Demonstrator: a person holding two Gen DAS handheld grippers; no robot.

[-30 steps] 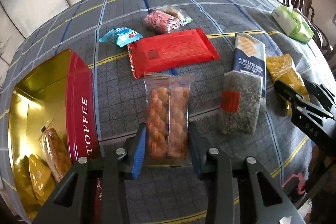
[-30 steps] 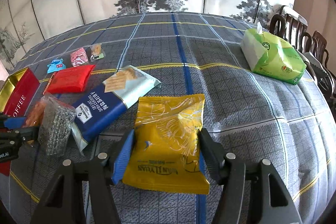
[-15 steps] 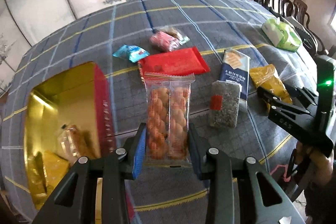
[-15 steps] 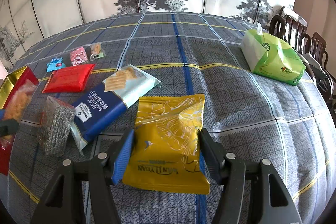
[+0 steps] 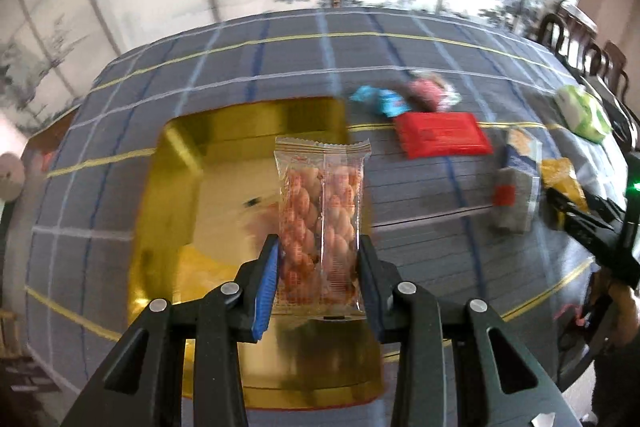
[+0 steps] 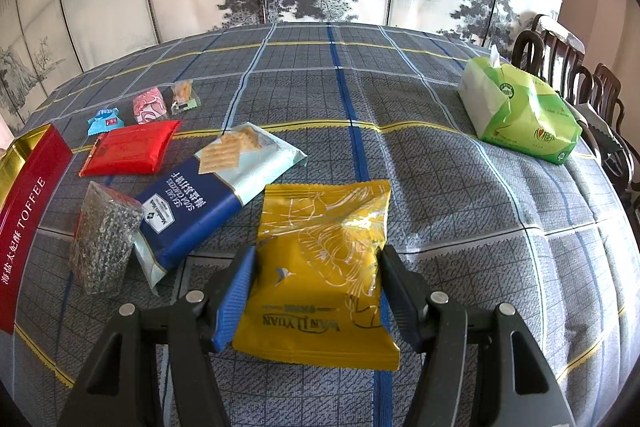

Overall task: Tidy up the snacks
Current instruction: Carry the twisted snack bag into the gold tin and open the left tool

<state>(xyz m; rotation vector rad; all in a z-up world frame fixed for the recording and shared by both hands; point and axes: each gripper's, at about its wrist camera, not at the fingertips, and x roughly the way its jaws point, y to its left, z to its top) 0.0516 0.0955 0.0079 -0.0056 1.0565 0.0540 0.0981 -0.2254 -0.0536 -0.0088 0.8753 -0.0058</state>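
My left gripper (image 5: 318,273) is shut on a clear packet of orange twisted snacks (image 5: 322,223) and holds it in the air above the open gold toffee tin (image 5: 176,211). The tin's red side (image 6: 28,211) shows at the left of the right wrist view. My right gripper (image 6: 316,291) rests low on the table, its jaws either side of a yellow snack packet (image 6: 324,267) that lies flat; the fingers touch its edges.
On the plaid tablecloth lie a blue cracker packet (image 6: 208,199), a dark seaweed packet (image 6: 102,239), a red packet (image 6: 128,147) and small blue (image 6: 103,121), pink (image 6: 149,105) and clear (image 6: 183,97) sweets. A green tissue pack (image 6: 520,111) sits right, near chairs (image 6: 576,75).
My left gripper lifted the twisted-snack packet off the table and swung it left, over the tin. The right gripper and the yellow packet have not moved.
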